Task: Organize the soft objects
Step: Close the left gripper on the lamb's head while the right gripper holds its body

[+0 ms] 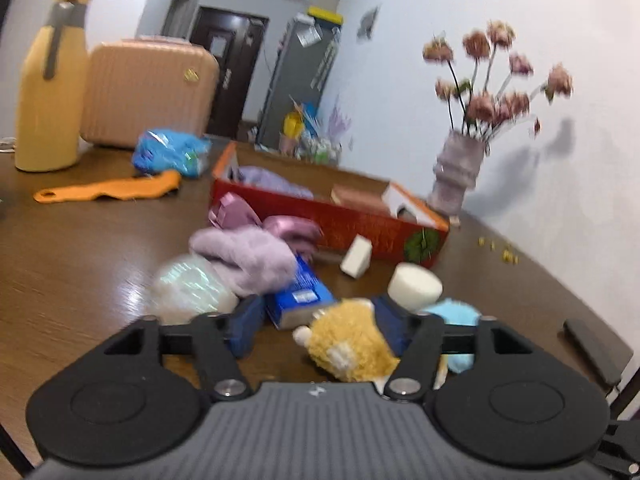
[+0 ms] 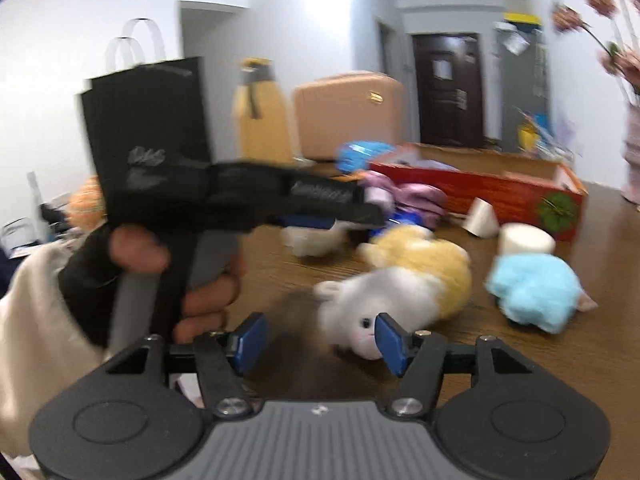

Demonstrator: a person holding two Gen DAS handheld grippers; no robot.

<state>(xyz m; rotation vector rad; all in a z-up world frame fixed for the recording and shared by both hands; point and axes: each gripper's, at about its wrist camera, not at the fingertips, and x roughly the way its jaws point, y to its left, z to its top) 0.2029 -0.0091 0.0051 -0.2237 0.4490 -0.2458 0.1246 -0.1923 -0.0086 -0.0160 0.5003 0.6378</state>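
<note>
A yellow and white plush toy (image 1: 352, 344) lies on the brown table (image 1: 80, 264), low between my left gripper's (image 1: 316, 330) open blue pads and close to the right one. Beyond it sit a blue box (image 1: 298, 296), a lilac fluffy cloth (image 1: 244, 260), a white wedge sponge (image 1: 356, 256), a white round sponge (image 1: 414, 286) and a light-blue plush (image 1: 456, 312). A red box (image 1: 360, 224) holds lilac cloth. In the right wrist view my right gripper (image 2: 320, 340) stands open, its right pad beside the plush toy's (image 2: 400, 280) white head. The left gripper (image 2: 316, 222) hovers behind the toy.
A yellow flask (image 1: 52, 96), a peach case (image 1: 148, 92), a blue packet (image 1: 172, 152) and an orange sock (image 1: 108, 190) lie at the back left. A vase of pink flowers (image 1: 458, 172) stands by the wall. A black paper bag (image 2: 148, 132) rises behind a person's gloved hand (image 2: 140, 256).
</note>
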